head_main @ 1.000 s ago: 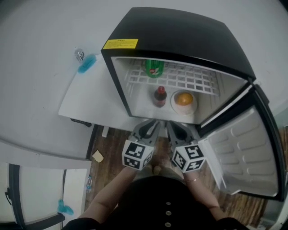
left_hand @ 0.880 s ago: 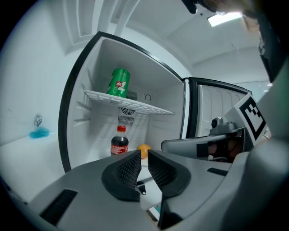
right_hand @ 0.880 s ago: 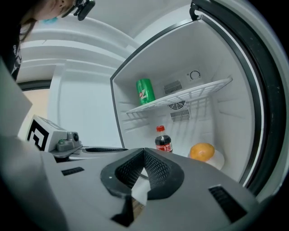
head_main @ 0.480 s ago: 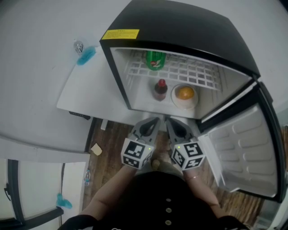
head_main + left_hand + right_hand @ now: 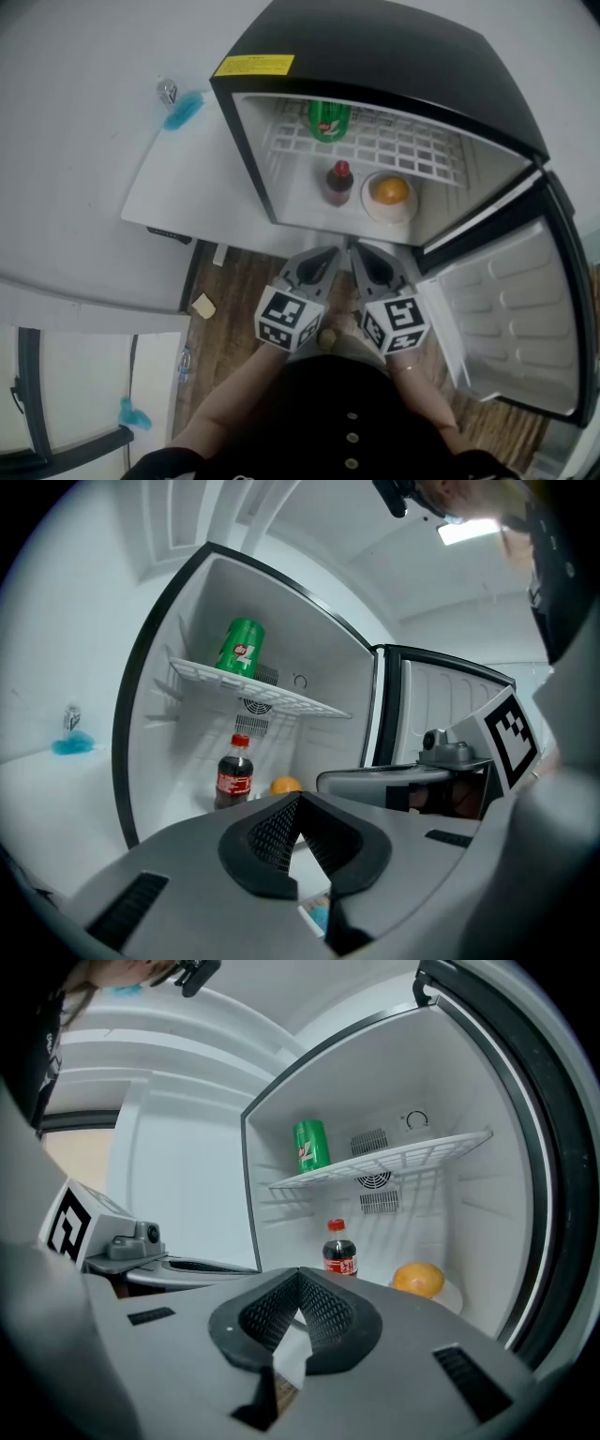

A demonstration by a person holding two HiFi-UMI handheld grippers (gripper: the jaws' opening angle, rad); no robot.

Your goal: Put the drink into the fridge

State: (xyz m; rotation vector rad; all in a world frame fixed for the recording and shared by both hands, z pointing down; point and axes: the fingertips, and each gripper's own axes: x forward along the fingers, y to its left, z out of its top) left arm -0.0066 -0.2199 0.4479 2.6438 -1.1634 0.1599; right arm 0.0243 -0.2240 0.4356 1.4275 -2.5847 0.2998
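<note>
Both my claws, the left claw [image 5: 328, 255] and the right claw [image 5: 360, 255], sit side by side in the head view. They point into the open fridge [image 5: 375, 56], whose door [image 5: 511, 319] hangs open at right. The cola bottle [image 5: 338, 183] stands upright on the fridge floor, red cap up, left of an orange [image 5: 390, 191] on a plate [image 5: 371, 212]. A green can [image 5: 328, 119] stands on the wire shelf [image 5: 412, 157].

In the left gripper view, my left claw [image 5: 298, 799] is fully closed and holds nothing. Far beyond it the cola bottle [image 5: 233, 775] has its long axis vertical.

In the right gripper view, my right claw [image 5: 298, 1271] has its pads meeting and is empty. The cola bottle [image 5: 339, 1252] stands upright under the shelf.
</note>
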